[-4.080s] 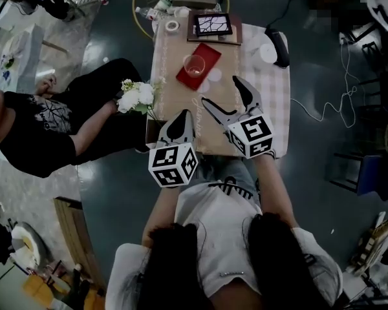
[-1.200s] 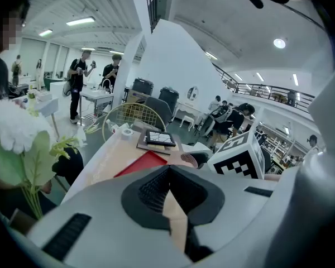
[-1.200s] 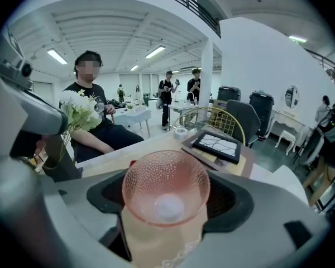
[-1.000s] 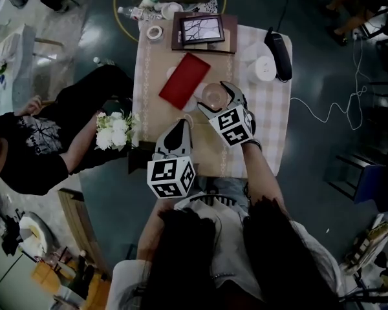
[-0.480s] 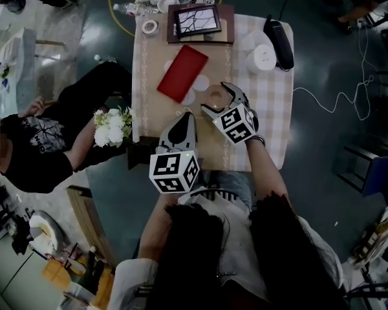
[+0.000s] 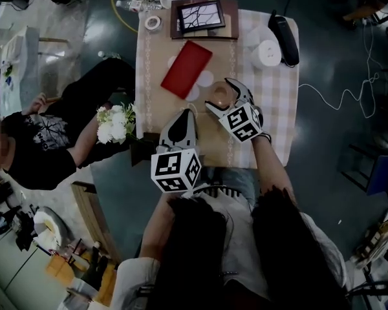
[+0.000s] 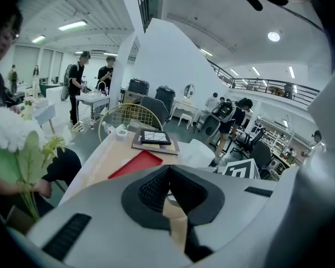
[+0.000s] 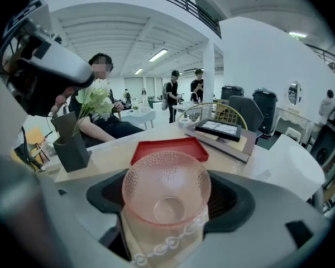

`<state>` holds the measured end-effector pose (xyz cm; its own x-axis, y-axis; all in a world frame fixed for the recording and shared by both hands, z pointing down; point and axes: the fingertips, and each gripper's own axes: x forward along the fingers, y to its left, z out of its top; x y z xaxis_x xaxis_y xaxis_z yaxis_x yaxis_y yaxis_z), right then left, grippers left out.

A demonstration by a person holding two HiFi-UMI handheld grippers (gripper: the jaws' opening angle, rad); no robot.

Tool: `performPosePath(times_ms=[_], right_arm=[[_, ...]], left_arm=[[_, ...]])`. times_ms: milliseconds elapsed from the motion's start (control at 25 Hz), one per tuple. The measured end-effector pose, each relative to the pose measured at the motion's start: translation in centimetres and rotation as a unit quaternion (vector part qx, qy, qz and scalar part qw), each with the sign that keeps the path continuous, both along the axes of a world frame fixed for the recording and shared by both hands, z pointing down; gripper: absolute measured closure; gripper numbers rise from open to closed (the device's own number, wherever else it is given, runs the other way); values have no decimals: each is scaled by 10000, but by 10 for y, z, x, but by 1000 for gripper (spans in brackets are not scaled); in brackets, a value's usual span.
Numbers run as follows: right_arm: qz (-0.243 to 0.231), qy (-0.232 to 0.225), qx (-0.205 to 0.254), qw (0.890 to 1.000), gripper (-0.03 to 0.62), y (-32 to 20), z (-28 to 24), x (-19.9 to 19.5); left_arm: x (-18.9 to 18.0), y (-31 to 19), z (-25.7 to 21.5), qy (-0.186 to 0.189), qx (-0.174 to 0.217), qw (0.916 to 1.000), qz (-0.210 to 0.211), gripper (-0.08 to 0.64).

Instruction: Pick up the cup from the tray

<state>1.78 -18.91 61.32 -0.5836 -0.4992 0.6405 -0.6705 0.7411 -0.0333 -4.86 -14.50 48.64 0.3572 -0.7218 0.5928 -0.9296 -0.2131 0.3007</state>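
Right gripper view: the right gripper (image 8: pixel 167 202) clamps the pink glass cup (image 8: pixel 166 186), clear of the red tray (image 8: pixel 170 148); I'd lift it level. The left gripper (image 7: pixel 168 175) is closed and empty.

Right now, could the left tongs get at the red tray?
Probably yes: the red tray lies ahead of the left tongs, with nothing standing between; the right tongs hold the cup aside.
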Motion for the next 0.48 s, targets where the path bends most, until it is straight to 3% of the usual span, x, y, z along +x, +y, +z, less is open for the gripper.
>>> performPosePath(times_ms=[200,480], right_arm=[[-72,-196,-1,9998,187,2,-10,-6],[102,-390,447,9982,187,-6,-53,0]], left_arm=[[-6,2,-1,-32,25,10000,-85,552],[-7,6,-3,-20,63,9999,-85,552]])
